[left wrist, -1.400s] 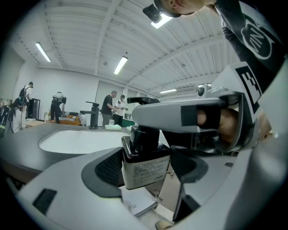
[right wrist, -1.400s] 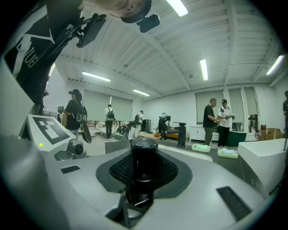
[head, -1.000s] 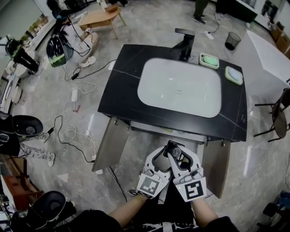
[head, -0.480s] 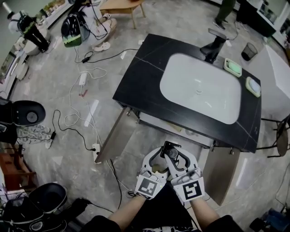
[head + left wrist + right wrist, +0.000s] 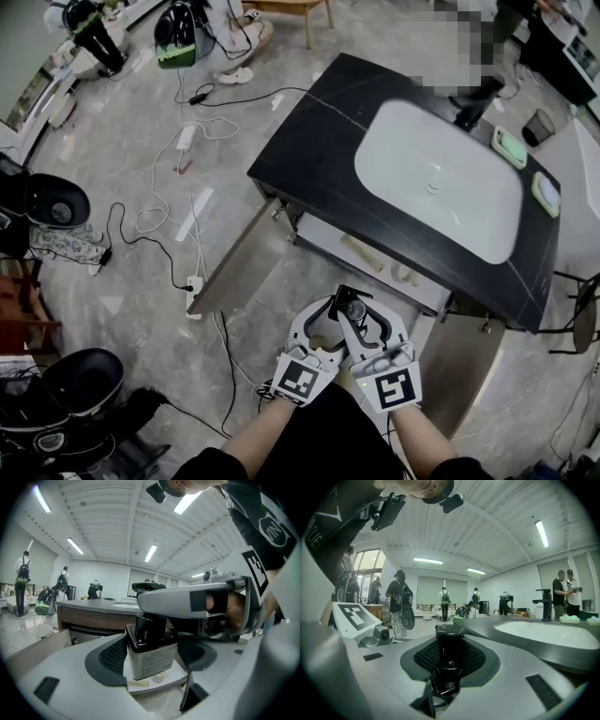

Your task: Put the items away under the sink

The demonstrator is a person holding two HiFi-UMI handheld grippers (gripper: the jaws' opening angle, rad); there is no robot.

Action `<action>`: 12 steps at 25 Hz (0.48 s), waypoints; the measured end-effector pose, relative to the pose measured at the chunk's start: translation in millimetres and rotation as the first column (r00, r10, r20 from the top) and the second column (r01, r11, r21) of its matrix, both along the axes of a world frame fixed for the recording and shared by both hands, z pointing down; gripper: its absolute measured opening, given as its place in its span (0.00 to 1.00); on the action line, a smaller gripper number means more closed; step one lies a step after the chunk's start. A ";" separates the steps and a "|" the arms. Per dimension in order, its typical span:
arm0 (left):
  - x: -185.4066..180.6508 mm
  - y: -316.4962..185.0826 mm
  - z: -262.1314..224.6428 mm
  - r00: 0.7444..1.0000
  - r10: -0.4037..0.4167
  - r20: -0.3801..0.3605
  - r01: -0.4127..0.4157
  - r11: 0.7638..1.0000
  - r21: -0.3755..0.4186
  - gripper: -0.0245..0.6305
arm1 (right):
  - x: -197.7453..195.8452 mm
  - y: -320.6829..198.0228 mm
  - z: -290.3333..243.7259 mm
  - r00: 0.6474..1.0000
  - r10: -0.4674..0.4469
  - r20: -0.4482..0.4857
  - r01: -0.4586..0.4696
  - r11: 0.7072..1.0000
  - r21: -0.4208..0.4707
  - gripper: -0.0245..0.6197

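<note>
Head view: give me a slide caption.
The left gripper and right gripper hold one dark bottle together before the open cabinet under the sink.

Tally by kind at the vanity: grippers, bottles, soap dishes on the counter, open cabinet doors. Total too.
grippers: 2, left gripper, right gripper
bottle: 1, held between both
soap dishes: 2
open doors: 2
total: 7

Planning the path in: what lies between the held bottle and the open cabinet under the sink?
Only a bare strip of floor, per the head view, separates the bottle from the cabinet shelf.
</note>
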State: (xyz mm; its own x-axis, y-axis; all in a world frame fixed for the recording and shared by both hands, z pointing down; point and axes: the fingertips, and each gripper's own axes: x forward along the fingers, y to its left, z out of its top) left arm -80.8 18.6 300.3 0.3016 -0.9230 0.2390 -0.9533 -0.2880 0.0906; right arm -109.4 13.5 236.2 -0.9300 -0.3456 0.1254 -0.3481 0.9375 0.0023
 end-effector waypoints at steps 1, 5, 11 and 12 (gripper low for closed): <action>-1.1 -0.8 6.1 1.000 0.000 0.000 0.000 1.000 0.008 0.54 | -0.9 -0.5 7.1 1.000 -0.004 -0.003 0.004 1.000 -0.002 0.20; -9.0 -2.8 44.5 1.000 0.010 -0.005 -0.010 1.000 0.007 0.54 | -9.5 -2.2 46.7 1.000 -0.009 -0.019 0.009 1.000 -0.003 0.20; -40.2 -18.6 123.3 1.000 0.020 0.001 -0.020 1.000 0.001 0.54 | -42.1 -16.3 125.2 0.999 -0.033 -0.014 0.033 0.999 0.020 0.20; -46.0 -21.3 138.7 1.000 0.021 0.001 -0.021 1.000 0.003 0.54 | -48.0 -18.4 140.4 0.999 -0.037 -0.013 0.038 0.999 0.025 0.20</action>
State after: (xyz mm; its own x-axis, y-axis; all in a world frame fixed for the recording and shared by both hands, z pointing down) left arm -126.8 -2.6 438.9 0.3204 -0.9174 0.2361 -0.9472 -0.3079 0.0889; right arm -157.4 -4.9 376.6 -0.9407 -0.3138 0.1292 -0.3125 0.9494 0.0302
